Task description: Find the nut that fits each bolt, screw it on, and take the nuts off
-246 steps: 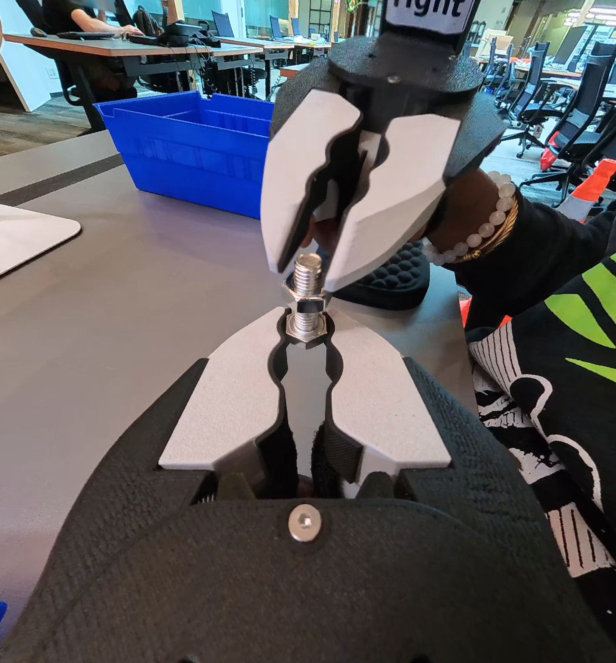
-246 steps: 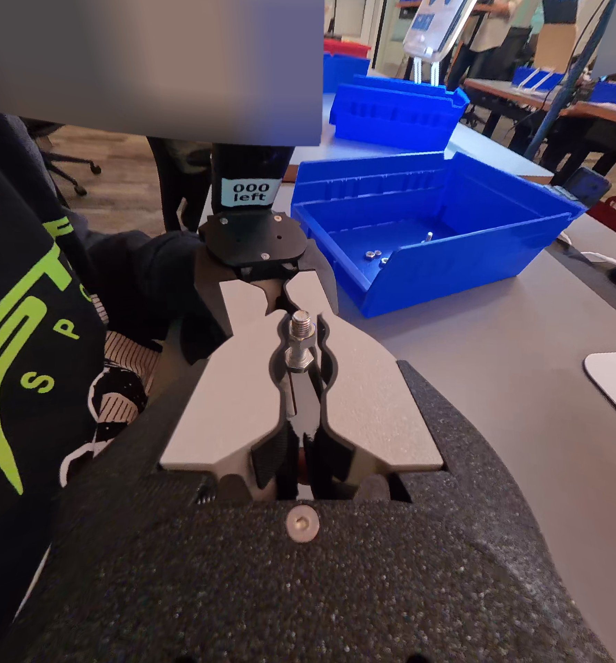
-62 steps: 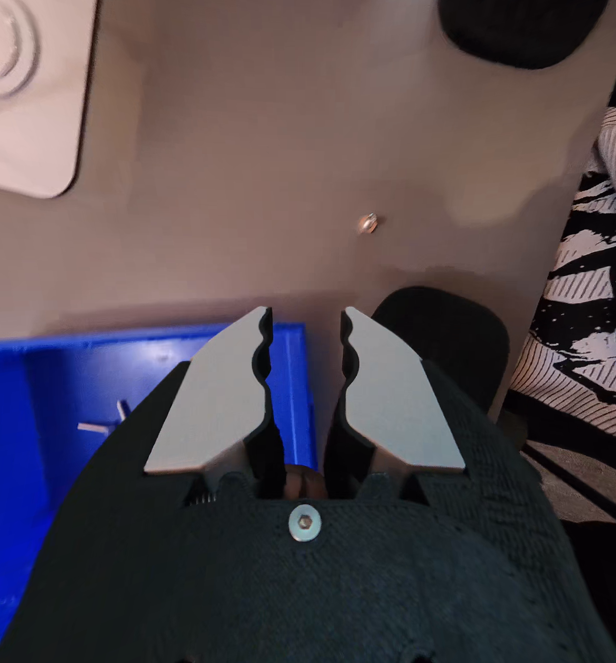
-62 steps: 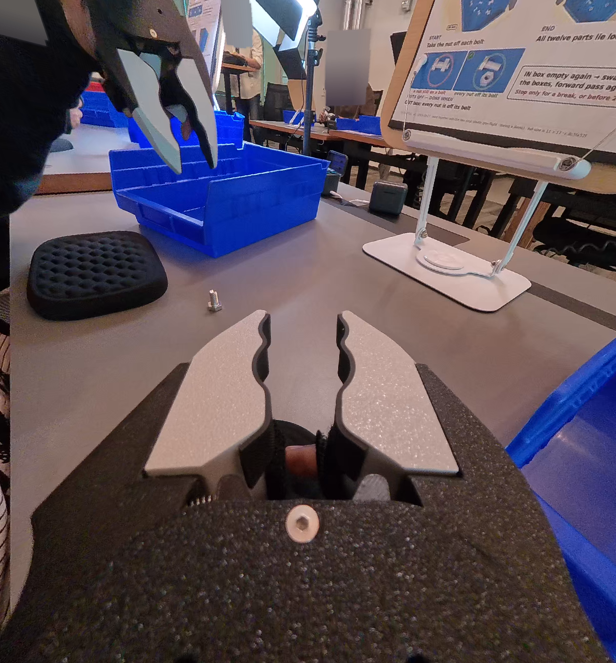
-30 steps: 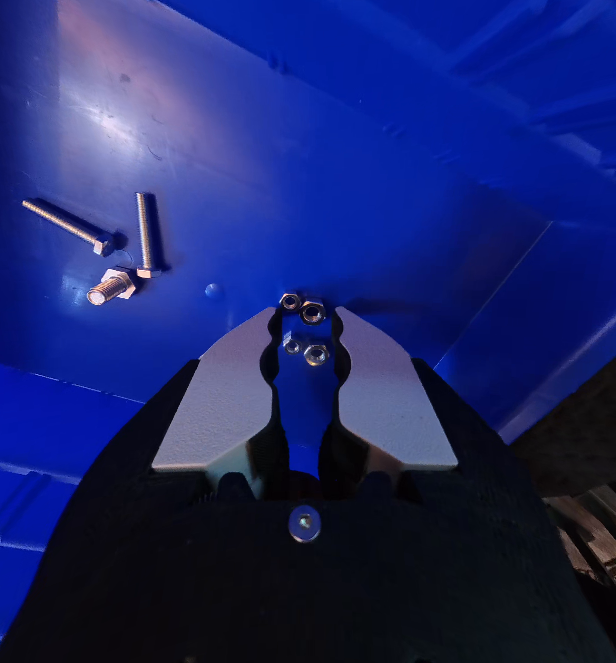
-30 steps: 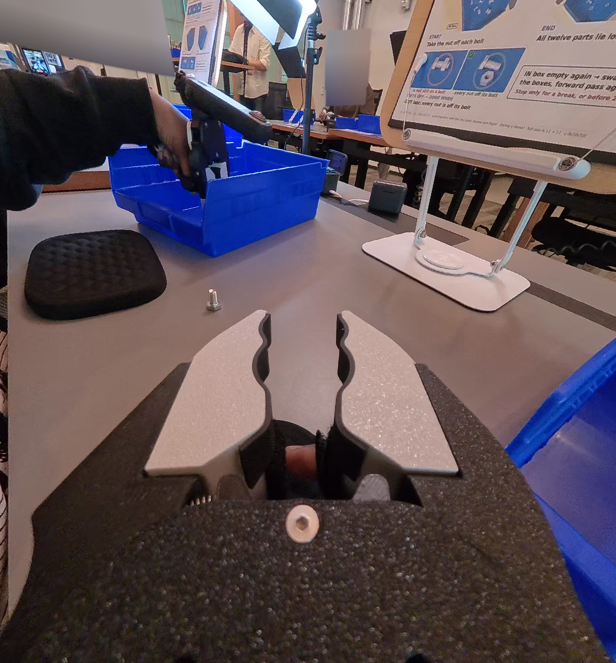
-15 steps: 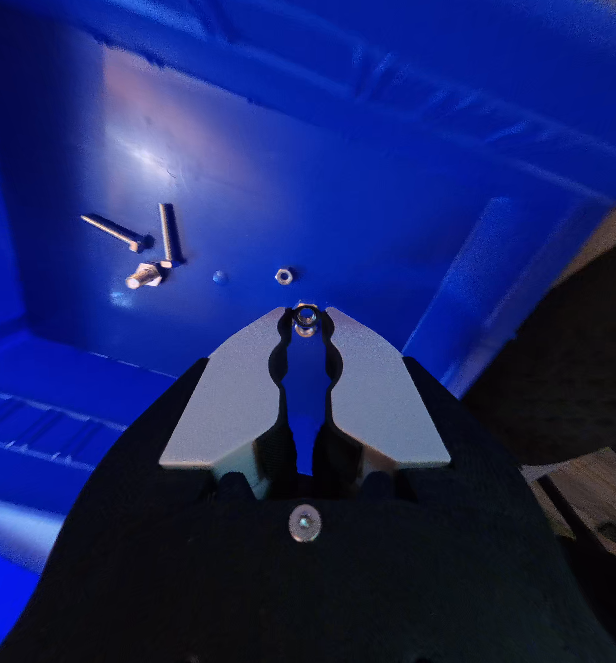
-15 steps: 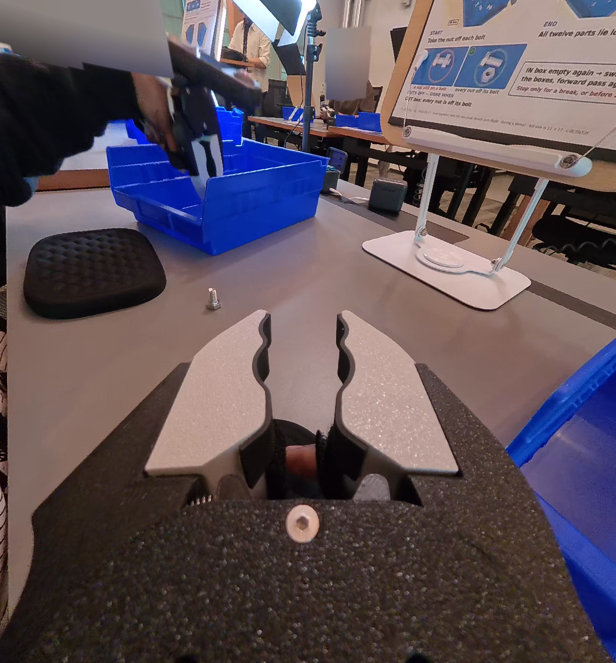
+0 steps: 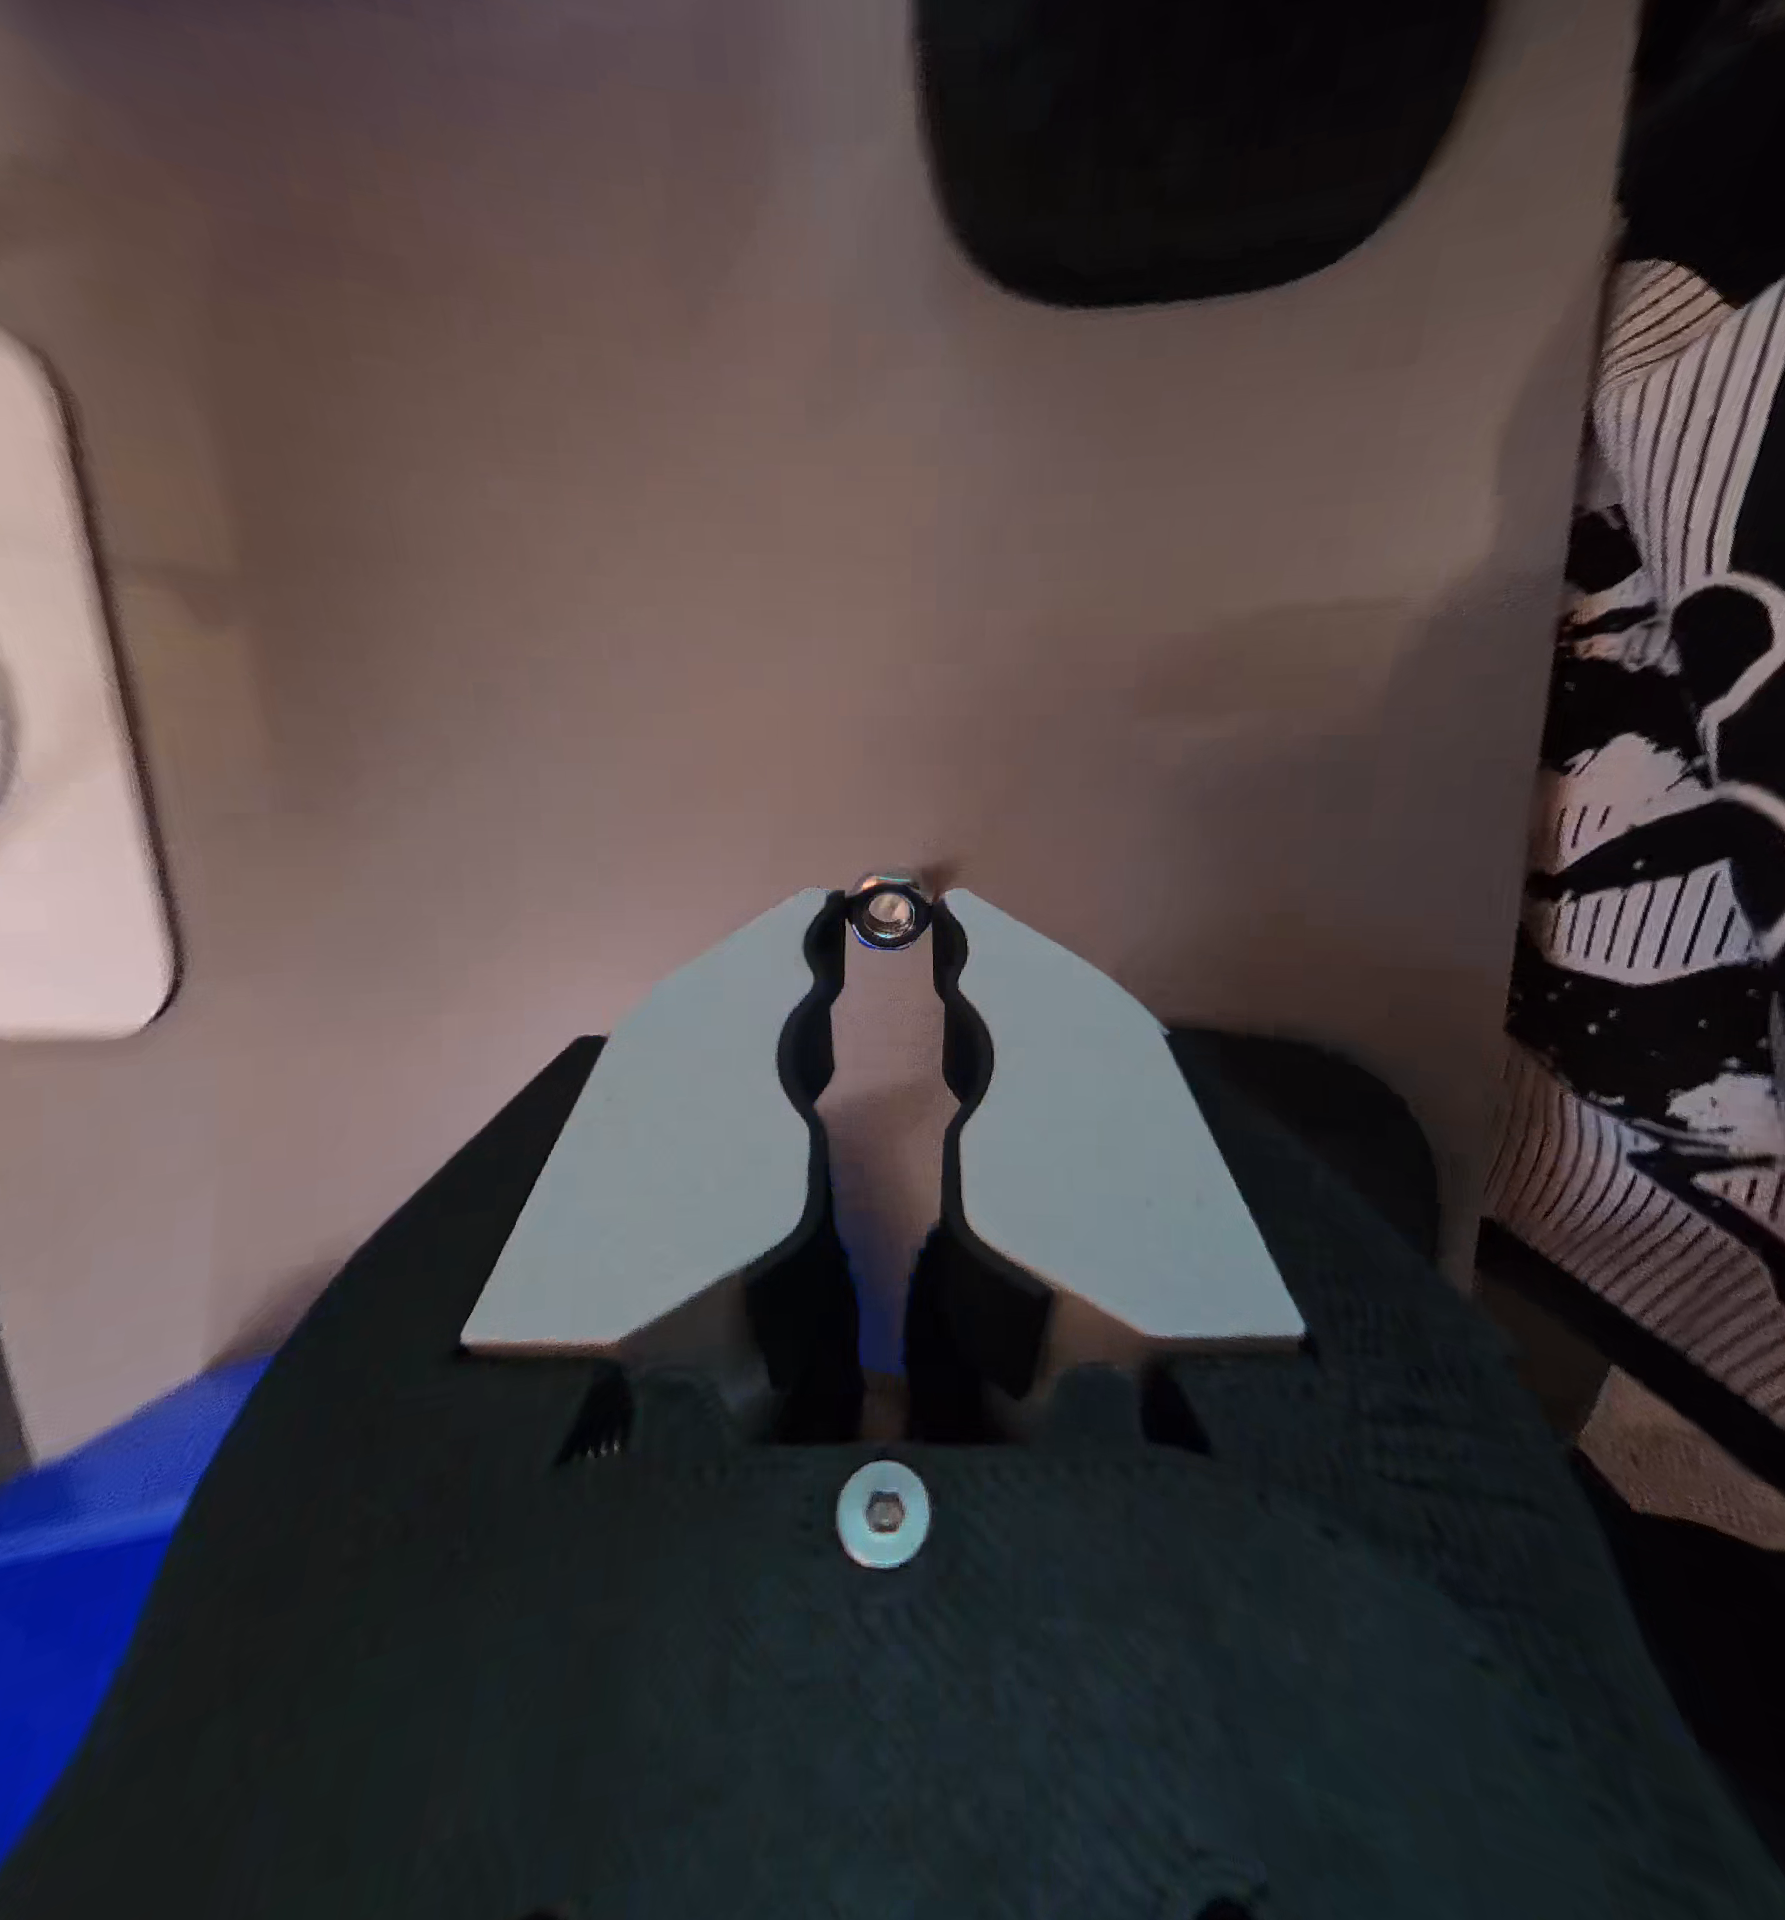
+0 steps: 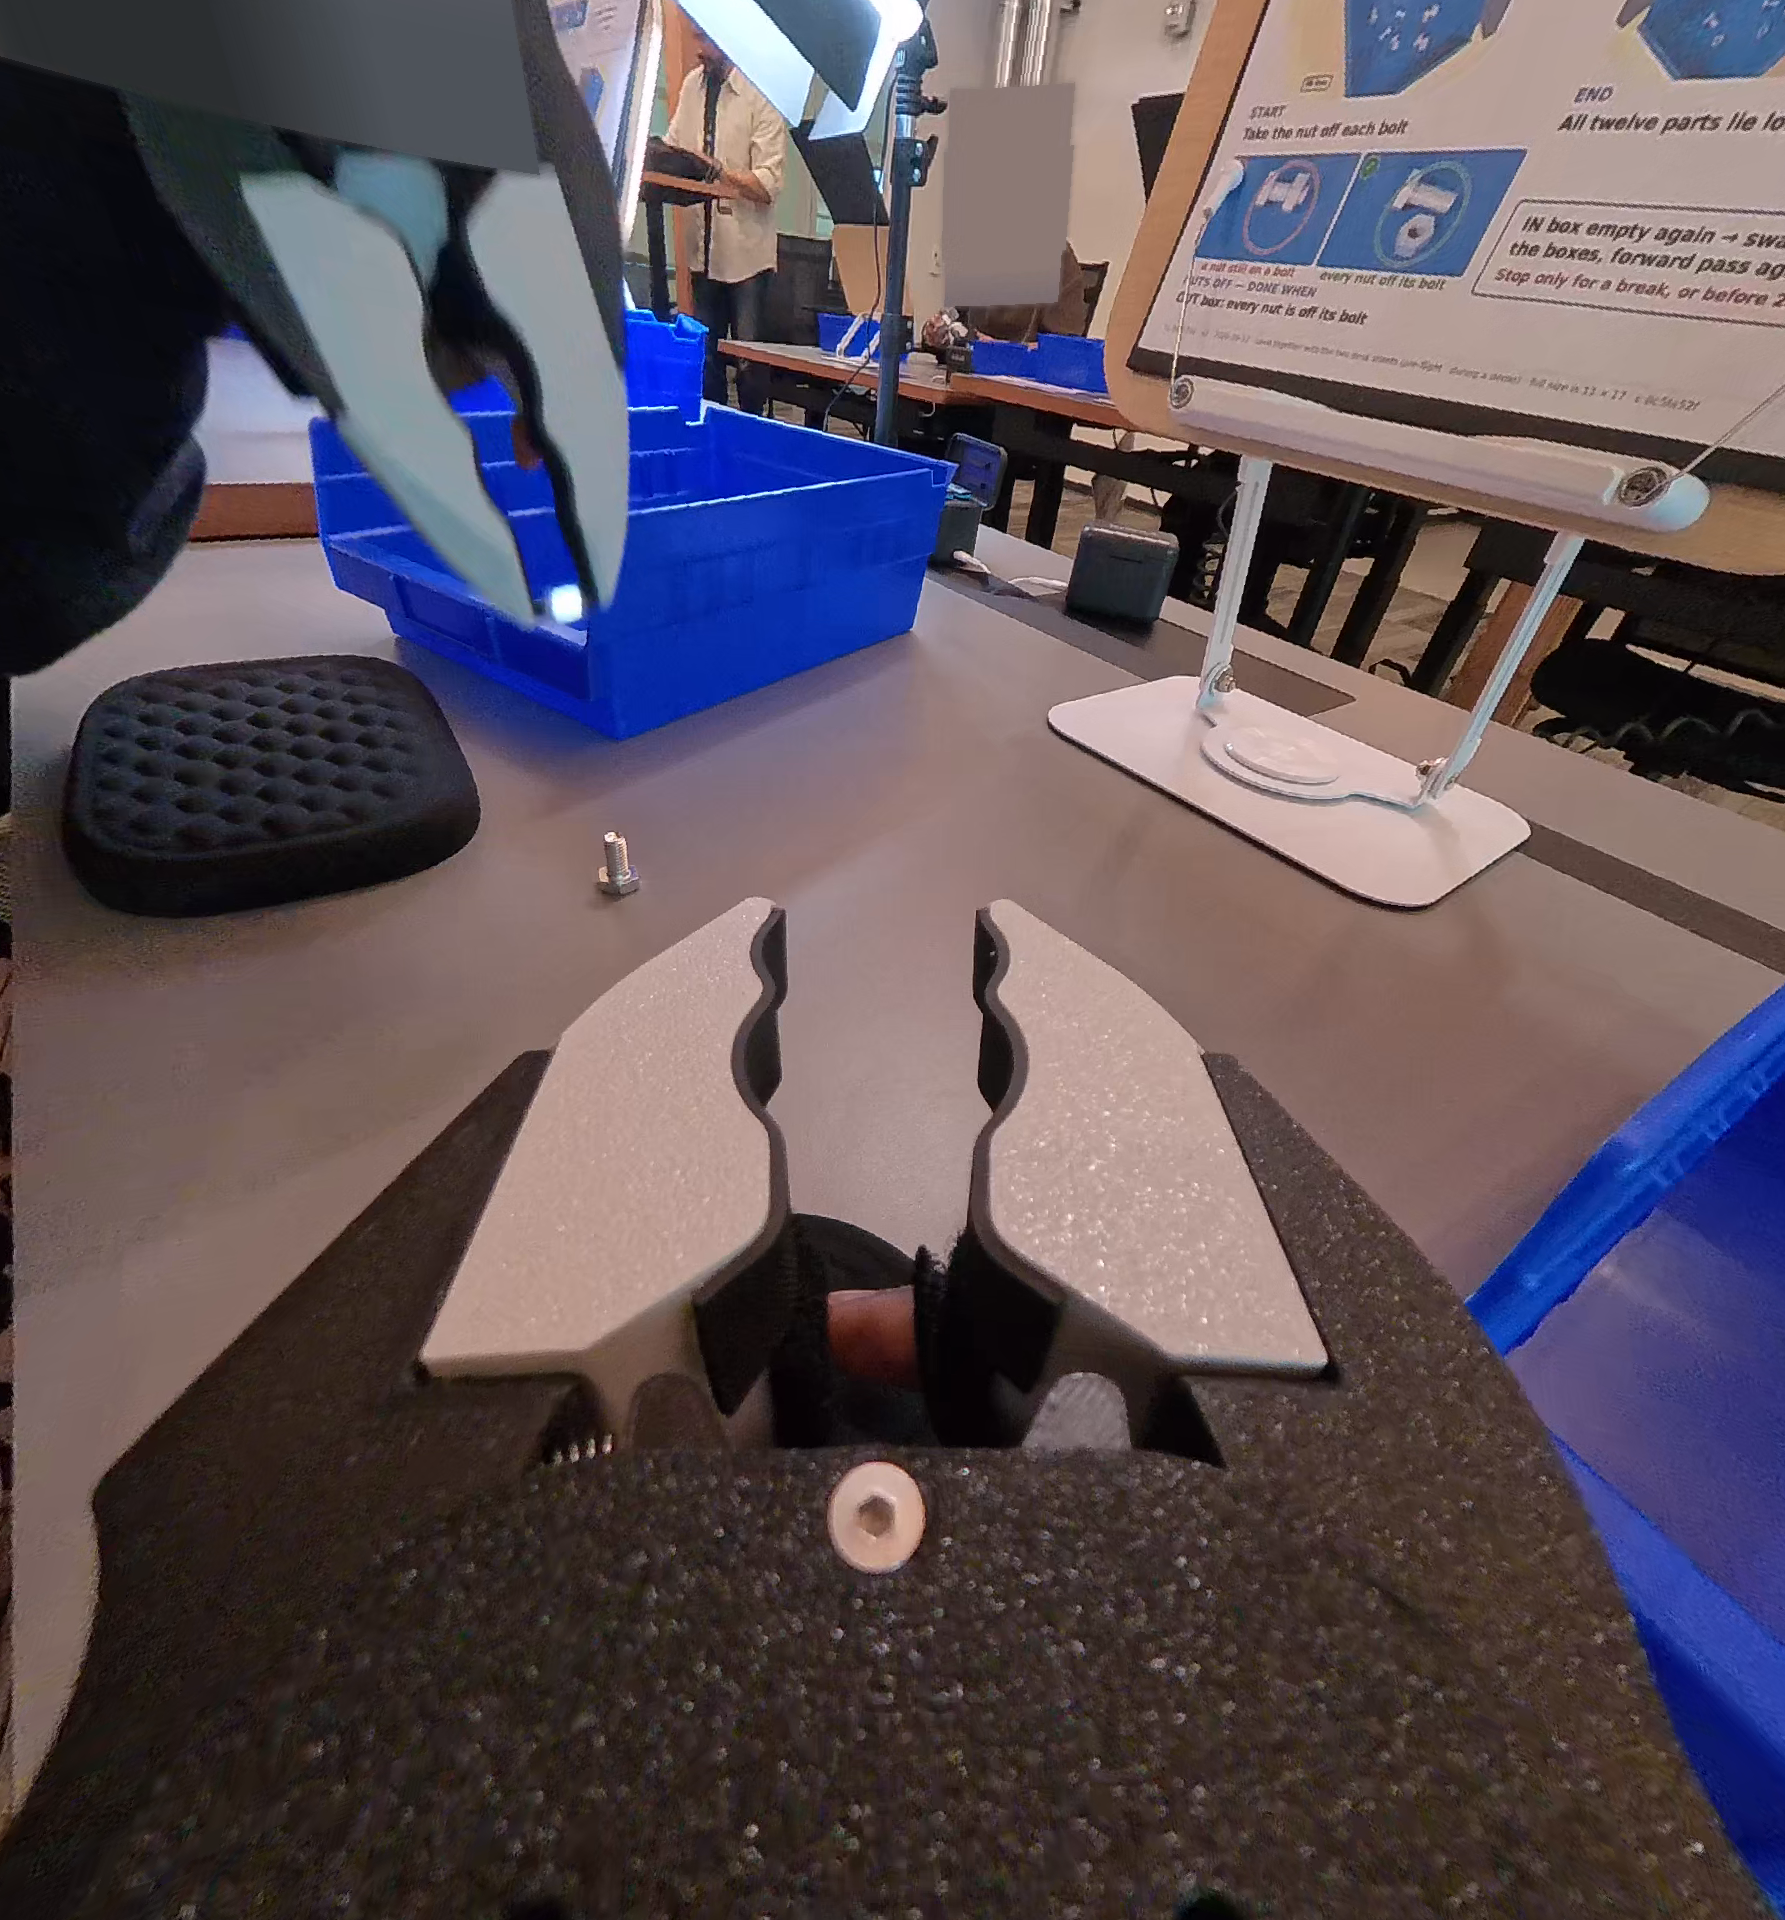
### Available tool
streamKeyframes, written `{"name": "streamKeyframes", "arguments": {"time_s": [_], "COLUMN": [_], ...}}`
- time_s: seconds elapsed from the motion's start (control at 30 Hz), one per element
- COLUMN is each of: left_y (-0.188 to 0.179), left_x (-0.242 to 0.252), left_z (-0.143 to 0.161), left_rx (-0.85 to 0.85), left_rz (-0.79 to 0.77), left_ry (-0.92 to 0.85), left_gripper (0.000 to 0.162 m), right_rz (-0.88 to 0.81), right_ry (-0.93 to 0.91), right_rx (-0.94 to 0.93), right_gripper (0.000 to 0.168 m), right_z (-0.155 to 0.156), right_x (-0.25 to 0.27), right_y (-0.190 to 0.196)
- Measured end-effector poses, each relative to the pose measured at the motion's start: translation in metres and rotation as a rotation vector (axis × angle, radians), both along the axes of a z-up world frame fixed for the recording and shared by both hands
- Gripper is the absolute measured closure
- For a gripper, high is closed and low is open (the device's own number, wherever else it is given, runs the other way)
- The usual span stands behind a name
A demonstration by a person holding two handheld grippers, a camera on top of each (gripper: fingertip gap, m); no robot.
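My left gripper (image 9: 888, 914) is shut on a small silver nut (image 9: 888, 921) at its fingertips and points down at the grey table (image 9: 659, 520). In the right wrist view the left gripper (image 10: 561, 611) hangs in the air at the upper left with the nut (image 10: 564, 601) glinting at its tips. It is above and a little behind a short silver bolt (image 10: 617, 864) that stands head down on the table. My right gripper (image 10: 877, 935) is open and empty, low over the table, right of the bolt.
A blue bin (image 10: 763, 603) stands at the back and another blue bin (image 10: 1698, 1247) at my right. A black padded rest (image 10: 264, 779) lies left of the bolt. A sheet stand's white base (image 10: 1293, 800) sits at the back right. A person's patterned shirt (image 9: 1677, 831) borders the table. The gap from one gripper's tips to the other's is roughly 15 centimeters. Measured from the fingertips, the short silver bolt (image 10: 617, 864) is 9 centimeters or so from the left gripper and 15 centimeters from the right.
My left gripper closed on a nut in the blue bin, lifted it out and carried it over the table near the bolt. The right gripper has stayed put, open.
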State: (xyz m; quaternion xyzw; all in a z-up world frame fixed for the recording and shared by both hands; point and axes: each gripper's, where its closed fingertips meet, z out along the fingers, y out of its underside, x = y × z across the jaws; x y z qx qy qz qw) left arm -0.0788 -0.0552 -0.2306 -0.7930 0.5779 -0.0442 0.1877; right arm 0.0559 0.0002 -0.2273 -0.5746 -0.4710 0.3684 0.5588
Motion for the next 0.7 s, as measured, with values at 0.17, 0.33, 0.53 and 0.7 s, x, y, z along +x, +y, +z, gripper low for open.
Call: {"name": "streamKeyframes", "arguments": {"time_s": [0.17, 0.33, 0.53, 0.7], "left_y": [0.001, 0.006, 0.006, 0.006], "left_x": [0.035, 0.039, 0.042, 0.042], "left_z": [-0.058, -0.083, -0.093, -0.096], "left_rx": [-0.115, -0.15, -0.167, -0.17], "left_rz": [-0.057, -0.045, -0.051, -0.041], "left_ry": [0.092, 0.143, 0.159, 0.158], "left_gripper": [0.146, 0.146, 0.146, 0.145], "right_rz": [0.004, 0.007, 0.008, 0.009], "right_ry": [0.024, 0.038, 0.037, 0.036], "right_rx": [-0.002, -0.004, -0.006, -0.007], "right_gripper": [0.134, 0.134, 0.134, 0.134], "right_z": [0.003, 0.004, 0.004, 0.004], "right_x": [0.002, 0.003, 0.002, 0.002], "right_y": [0.0, 0.0, 0.0, 0.0]}}
